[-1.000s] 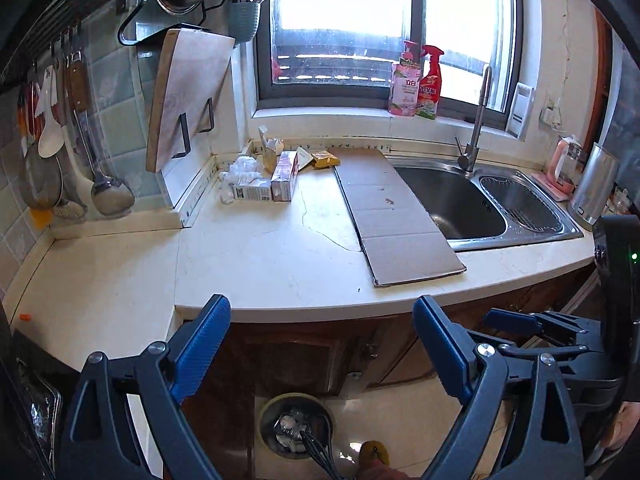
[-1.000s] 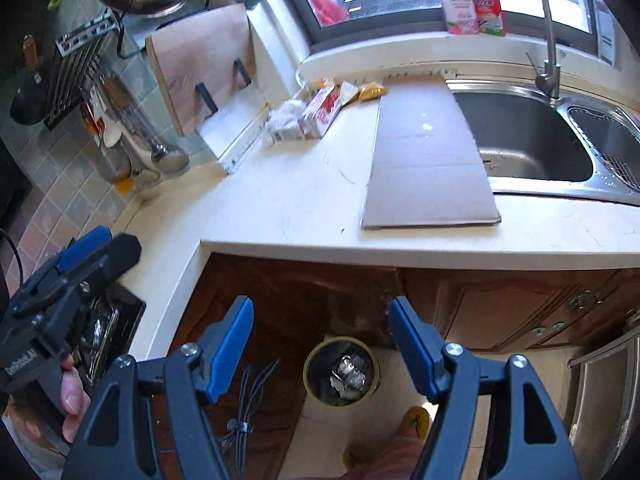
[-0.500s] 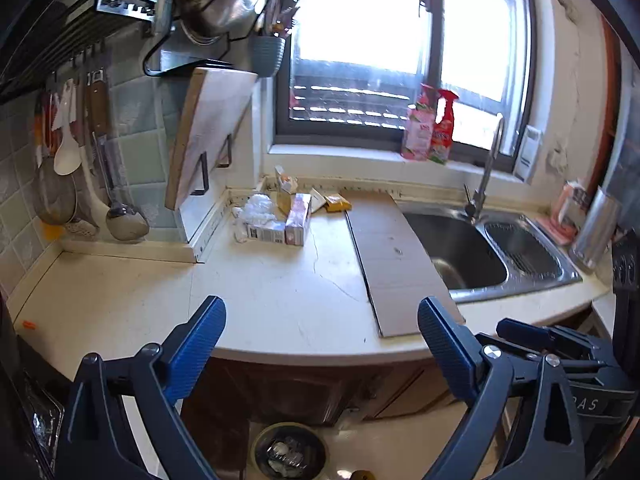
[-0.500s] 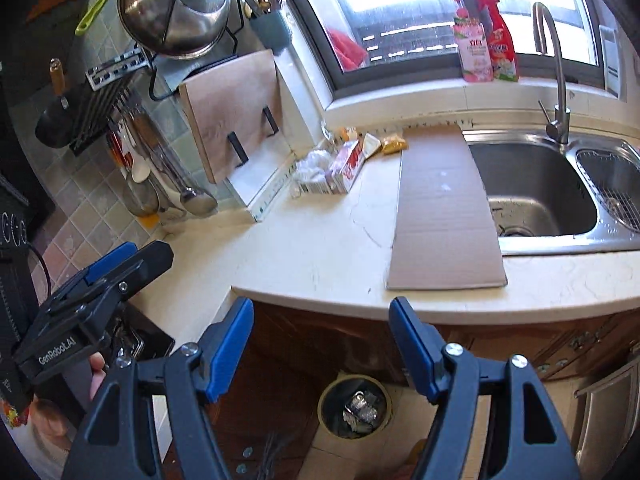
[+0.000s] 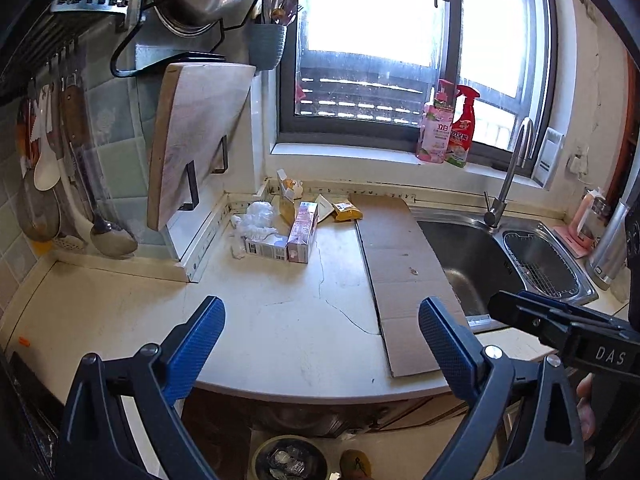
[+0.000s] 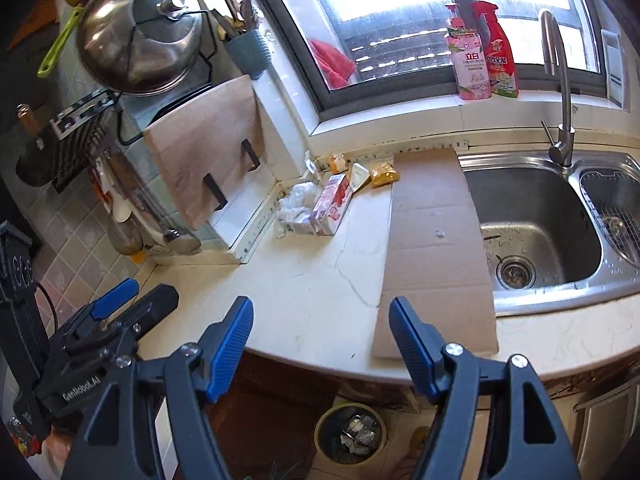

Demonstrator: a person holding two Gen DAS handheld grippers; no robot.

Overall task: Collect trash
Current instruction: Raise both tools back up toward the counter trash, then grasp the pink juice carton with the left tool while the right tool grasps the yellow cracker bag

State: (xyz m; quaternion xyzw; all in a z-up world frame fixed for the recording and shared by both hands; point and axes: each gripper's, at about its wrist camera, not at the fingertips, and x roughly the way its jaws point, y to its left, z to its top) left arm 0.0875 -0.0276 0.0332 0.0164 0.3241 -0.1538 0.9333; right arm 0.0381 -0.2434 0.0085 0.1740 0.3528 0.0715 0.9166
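Note:
Trash lies at the back of the counter: a pink carton [image 5: 303, 227] [image 6: 332, 203], a small white box [image 5: 265, 246], crumpled plastic [image 5: 256, 218] [image 6: 295, 200], a yellow wrapper [image 5: 346, 211] [image 6: 384, 173] and a flat cardboard sheet [image 5: 404, 264] [image 6: 434, 248]. A round bin [image 5: 290, 458] [image 6: 350, 432] with some trash stands on the floor below the counter edge. My left gripper [image 5: 320, 320] is open and empty over the counter's front. My right gripper [image 6: 322, 324] is open and empty, at the counter edge near the cardboard's front end.
A steel sink [image 6: 532, 220] with tap [image 6: 562, 80] lies right of the cardboard. A cutting board [image 5: 192, 140] leans on the left wall under a pot [image 6: 138, 36] and hanging utensils [image 5: 44, 168]. Two bottles [image 5: 446, 126] stand on the sill. A kettle [image 5: 610, 244] stands far right.
Both grippers have risen and moved forward toward the counter. The counter now fills more of both views and the bin has dropped to the bottom edge. Both stay open.

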